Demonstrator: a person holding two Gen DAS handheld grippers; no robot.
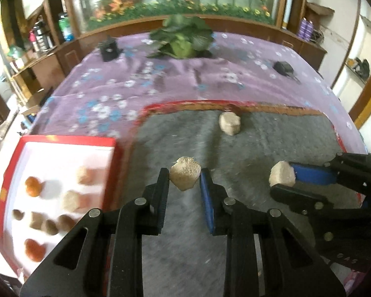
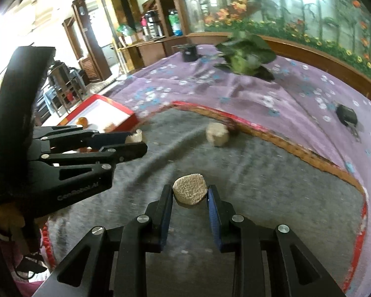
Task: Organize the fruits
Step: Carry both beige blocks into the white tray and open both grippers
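The left gripper (image 1: pixel 184 182) is clamped on a pale beige, rough-skinned fruit chunk (image 1: pixel 185 176), pinched at its two sides above the grey felt mat (image 1: pixel 259 148); its broader end points up and away. The right gripper (image 2: pixel 190 194) likewise grips a second beige rough chunk (image 2: pixel 190 192), its long axis running across between the pads. A third beige chunk (image 1: pixel 230 123) lies loose near the mat's red-edged far border. Only the left wrist view shows the inside of the red-rimmed white tray (image 1: pixel 61 146), with orange and brown fruits, blurred.
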